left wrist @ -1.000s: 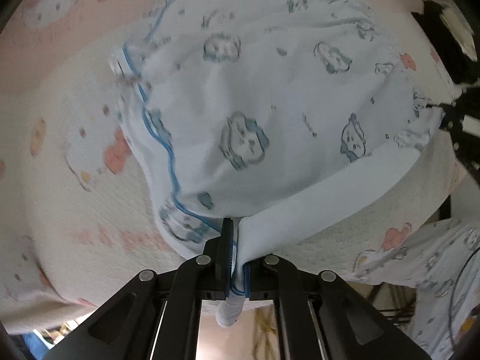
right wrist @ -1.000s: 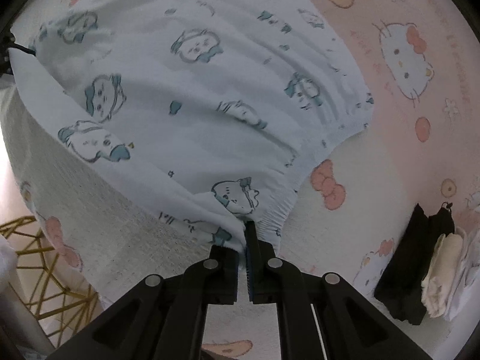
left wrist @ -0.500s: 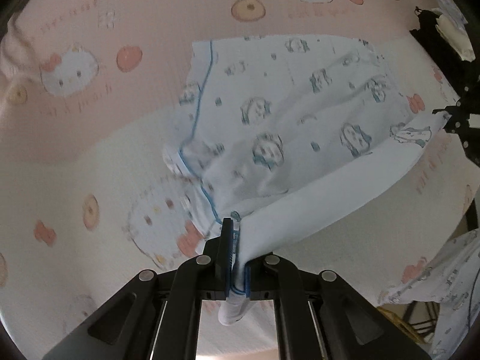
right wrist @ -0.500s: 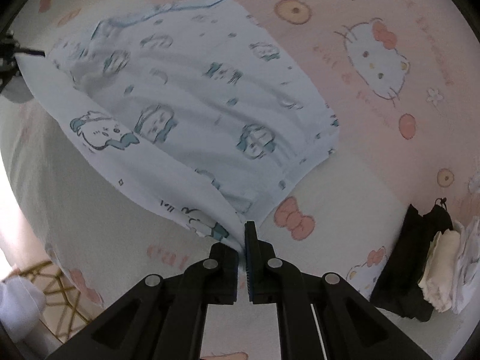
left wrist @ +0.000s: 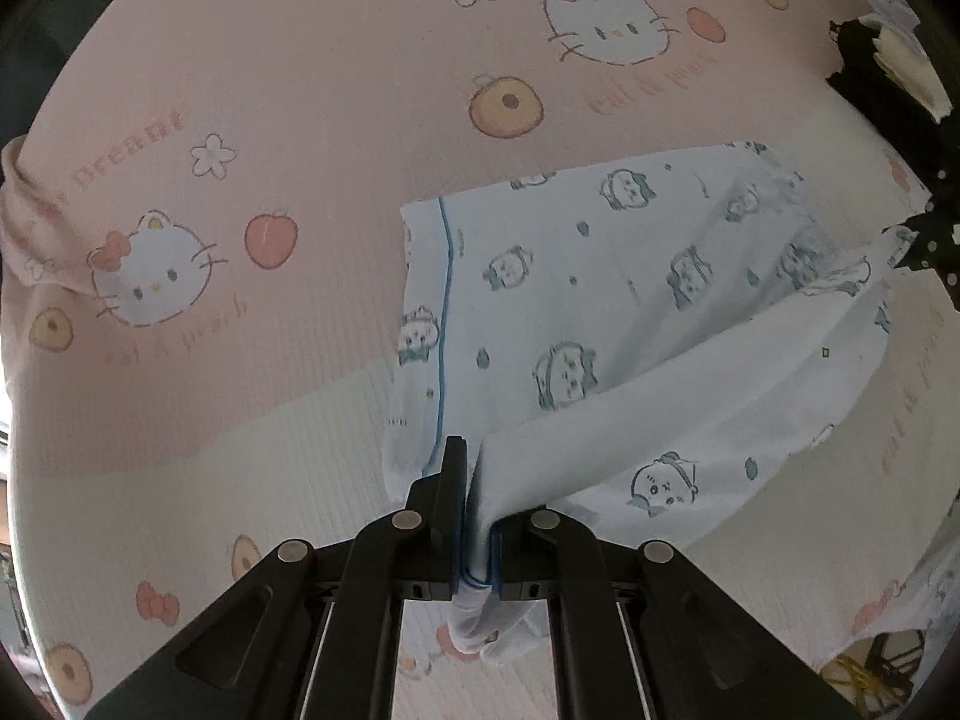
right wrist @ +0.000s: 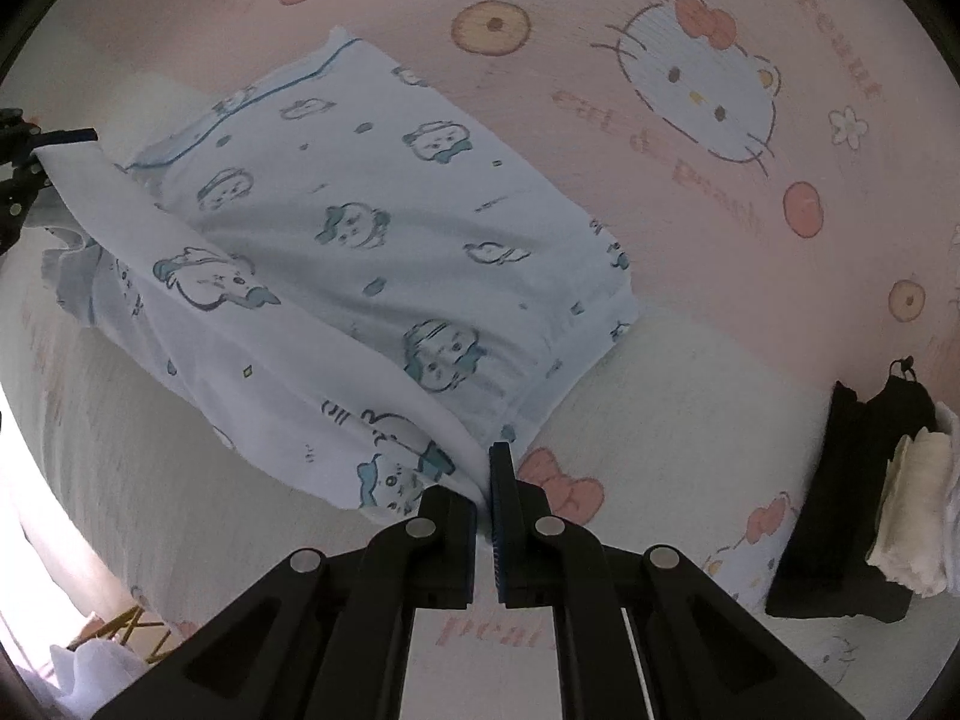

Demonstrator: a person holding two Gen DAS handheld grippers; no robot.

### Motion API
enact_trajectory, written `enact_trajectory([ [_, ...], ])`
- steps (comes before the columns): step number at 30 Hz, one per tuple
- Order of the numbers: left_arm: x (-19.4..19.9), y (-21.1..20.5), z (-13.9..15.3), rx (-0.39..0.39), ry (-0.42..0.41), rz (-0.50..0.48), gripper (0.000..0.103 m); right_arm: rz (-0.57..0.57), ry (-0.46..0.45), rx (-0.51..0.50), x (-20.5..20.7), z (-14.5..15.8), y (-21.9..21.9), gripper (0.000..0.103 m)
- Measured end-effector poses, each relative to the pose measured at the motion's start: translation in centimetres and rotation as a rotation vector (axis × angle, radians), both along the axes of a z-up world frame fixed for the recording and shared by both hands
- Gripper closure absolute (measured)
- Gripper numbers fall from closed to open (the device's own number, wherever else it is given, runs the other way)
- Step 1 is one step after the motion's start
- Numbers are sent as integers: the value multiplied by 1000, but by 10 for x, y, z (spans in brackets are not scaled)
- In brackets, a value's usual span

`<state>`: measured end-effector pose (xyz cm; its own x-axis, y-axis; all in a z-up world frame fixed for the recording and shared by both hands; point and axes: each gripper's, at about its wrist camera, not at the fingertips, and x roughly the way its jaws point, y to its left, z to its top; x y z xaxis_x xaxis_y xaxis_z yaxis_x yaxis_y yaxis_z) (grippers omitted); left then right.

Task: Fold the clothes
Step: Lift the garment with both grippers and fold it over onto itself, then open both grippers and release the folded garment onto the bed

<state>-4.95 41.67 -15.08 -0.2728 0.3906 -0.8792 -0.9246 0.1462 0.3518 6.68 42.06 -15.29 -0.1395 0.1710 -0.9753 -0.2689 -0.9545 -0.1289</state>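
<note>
Pale-blue printed garment (left wrist: pixel 600 312) hangs stretched between two claws over the bed; its far half lies flat on the pink cat-print bedspread (left wrist: pixel 270 120). Left claw (left wrist: pixel 477 516) and right claw (right wrist: pixel 483 492) are each clenched on one edge corner. Step in hand: folding the lifted edge over. The next move likely calls for carrying both corners evenly toward 12 o'clock. Folded clothes (right wrist: pixel 870 480) sit at 3 o'clock.

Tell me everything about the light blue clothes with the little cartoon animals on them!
The light blue garment looks like thin, soft cotton, printed with small cartoon animals and trimmed with a darker blue piping line along one edge. Its far part lies flat on the pink and white cat-print bedsheet. The near edge is lifted and stretched between the left hand-held gripper and the right hand-held gripper, each shut on a corner.
</note>
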Motion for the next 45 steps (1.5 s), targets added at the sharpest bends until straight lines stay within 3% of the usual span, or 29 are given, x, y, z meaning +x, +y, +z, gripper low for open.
enact_trajectory([
  [13,-11,78,-11,23,-13,43,99,-95,32,-88,-28,-7,50,97],
  [21,-12,113,-26,-11,8,78,98,-173,28,-151,-46,-29,79,97],
  [30,-19,145,-44,-79,-38,153,98,-211,9,-158,-62,-41,95,97],
  [35,-28,158,-48,-76,-133,211,97,-220,-18,-139,-72,-48,98,97],
  [39,-46,167,-58,-131,-292,273,97,-229,-26,-140,-79,-52,101,97],
  [42,-62,168,-63,-175,-386,336,97,-253,-22,-122,-78,-51,107,84],
  [44,-70,167,-61,-184,-435,362,96,-269,-16,-101,-75,-48,110,58],
  [45,-73,167,-59,-191,-456,372,94,-269,-6,-87,-74,-46,111,51],
])
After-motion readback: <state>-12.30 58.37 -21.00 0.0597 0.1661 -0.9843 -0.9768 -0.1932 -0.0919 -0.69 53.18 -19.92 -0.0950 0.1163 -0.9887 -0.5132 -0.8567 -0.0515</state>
